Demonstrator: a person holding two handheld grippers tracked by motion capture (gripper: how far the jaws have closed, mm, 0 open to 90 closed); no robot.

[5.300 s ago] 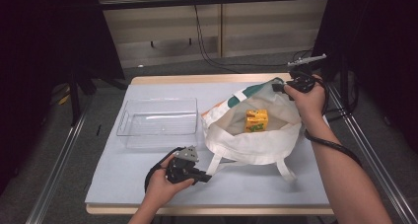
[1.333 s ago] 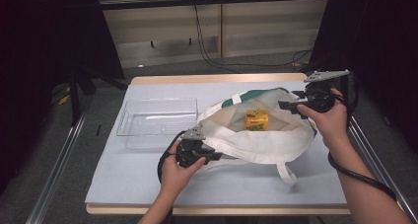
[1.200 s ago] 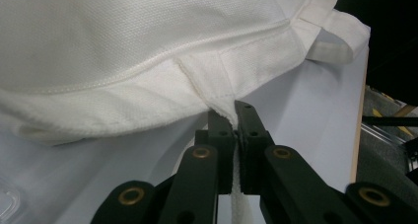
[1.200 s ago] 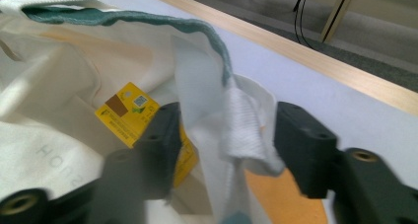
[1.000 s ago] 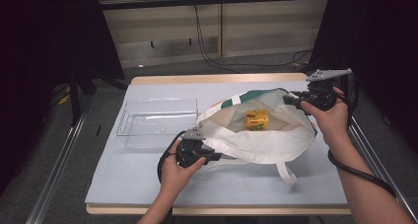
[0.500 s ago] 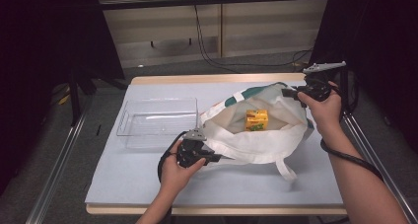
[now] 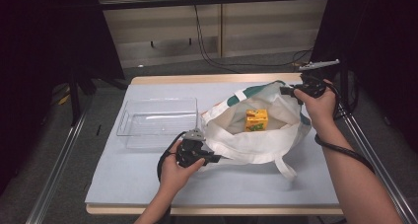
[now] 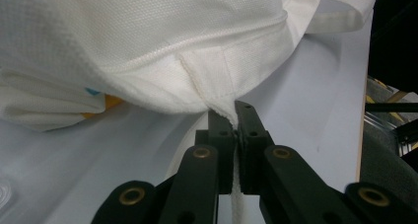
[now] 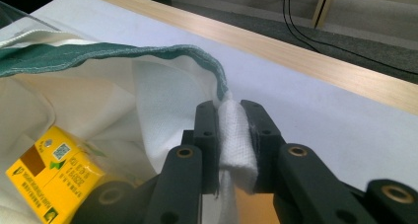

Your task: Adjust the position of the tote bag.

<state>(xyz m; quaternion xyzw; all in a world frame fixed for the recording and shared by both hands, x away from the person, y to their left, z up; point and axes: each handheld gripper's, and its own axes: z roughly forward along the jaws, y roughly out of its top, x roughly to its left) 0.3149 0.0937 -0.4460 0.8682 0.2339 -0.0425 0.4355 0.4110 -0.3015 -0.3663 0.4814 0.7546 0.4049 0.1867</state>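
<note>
Bag [image 7: 256,142], white cloth tote with green trim at the far rim, lies on the pale blue table cover [image 7: 138,174], right of centre, mouth held wide and facing up.

Left gripper [image 7: 209,158]: at the bag's near-left edge, low over the cover. Jaws pressed together on a strip of white fabric; in the left gripper view [image 8: 236,116] the cloth runs down between the two black pads, which are all but touching.

Right gripper [image 7: 287,90]: at the bag's far-right rim, raised above the table. Jaws clamped on a bunched fold of white fabric just under the green hem; the right gripper view [image 9: 230,113] shows the wad filling the gap between the pads.

Carton [image 7: 257,120], yellow-orange with a green patch, sits inside the bag on its floor, towards the far side.

Bin [image 7: 129,116], clear plastic, rectangular, stands on the cover just left of the bag, near its edge.

Cables [image 7: 340,152] trail from both grippers.
</note>
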